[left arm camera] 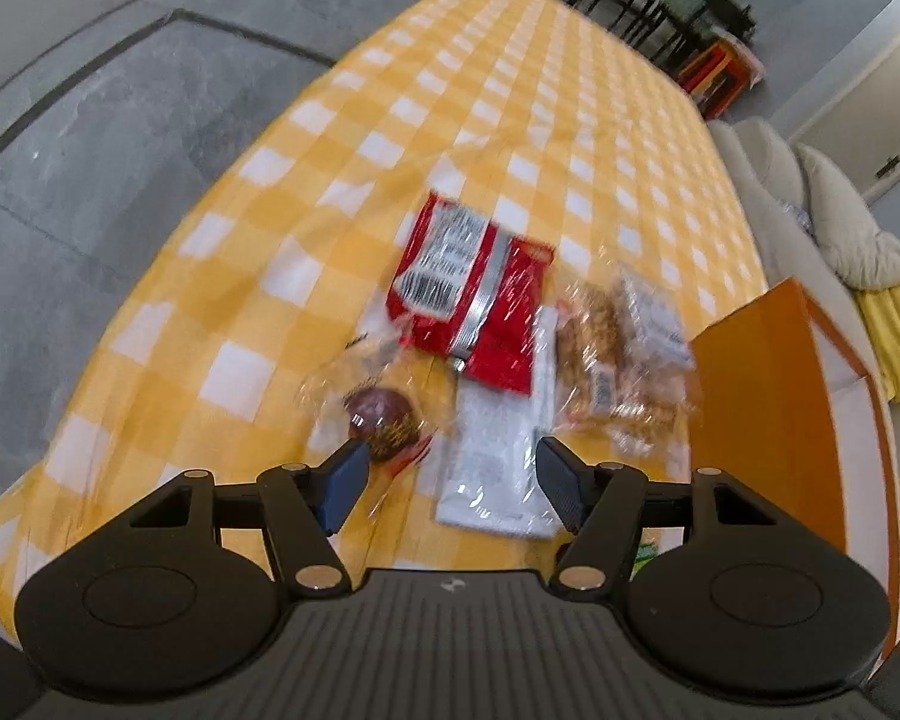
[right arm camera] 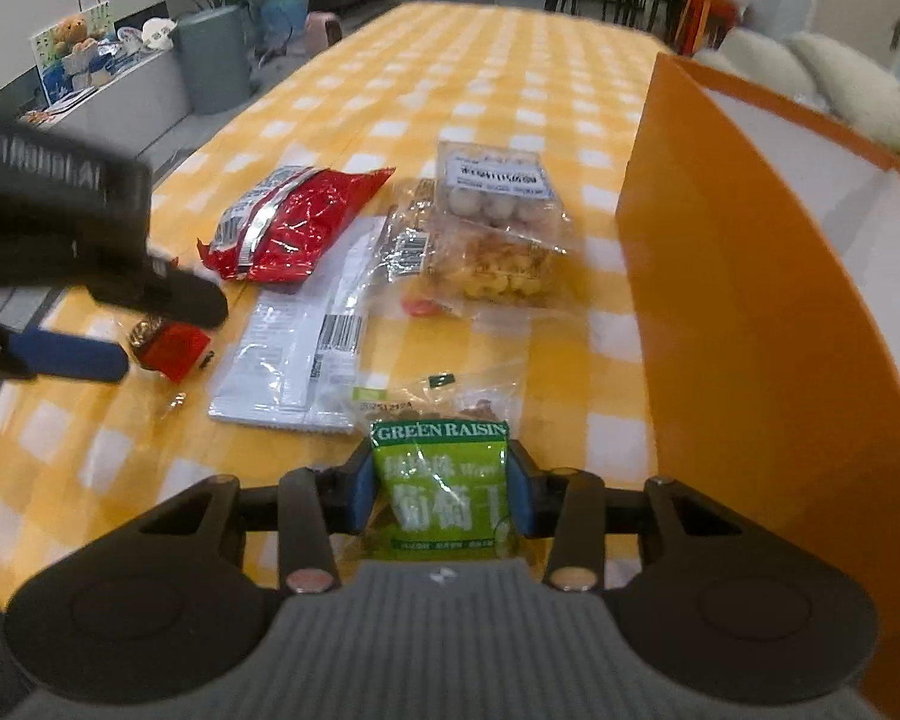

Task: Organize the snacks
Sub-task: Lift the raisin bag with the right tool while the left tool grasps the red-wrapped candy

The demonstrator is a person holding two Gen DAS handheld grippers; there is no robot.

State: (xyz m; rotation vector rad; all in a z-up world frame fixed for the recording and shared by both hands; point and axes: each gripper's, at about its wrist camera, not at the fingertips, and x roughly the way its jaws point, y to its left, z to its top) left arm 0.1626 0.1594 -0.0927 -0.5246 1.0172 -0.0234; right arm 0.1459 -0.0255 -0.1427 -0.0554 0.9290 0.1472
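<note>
Gripping a green raisin packet (right arm camera: pixel 440 489) between the right gripper (right arm camera: pixel 444 492) pads just beside the orange box (right arm camera: pixel 750 324), over the yellow checked tablecloth (left arm camera: pixel 390 120), with left gripper (left arm camera: pixel 450 489) fingers spread wide above a white flat packet (left arm camera: pixel 492 468).

floor: grey stone tiles (left arm camera: pixel 90 138) | table: yellow-and-white checked cloth (left arm camera: pixel 510 90) | right: pale sofa with cushions (left arm camera: pixel 834 222) | far end: dark dining chairs (left arm camera: pixel 636 6) | left: grey planter (right arm camera: pixel 213 60), water jug (right arm camera: pixel 282 3)
</note>
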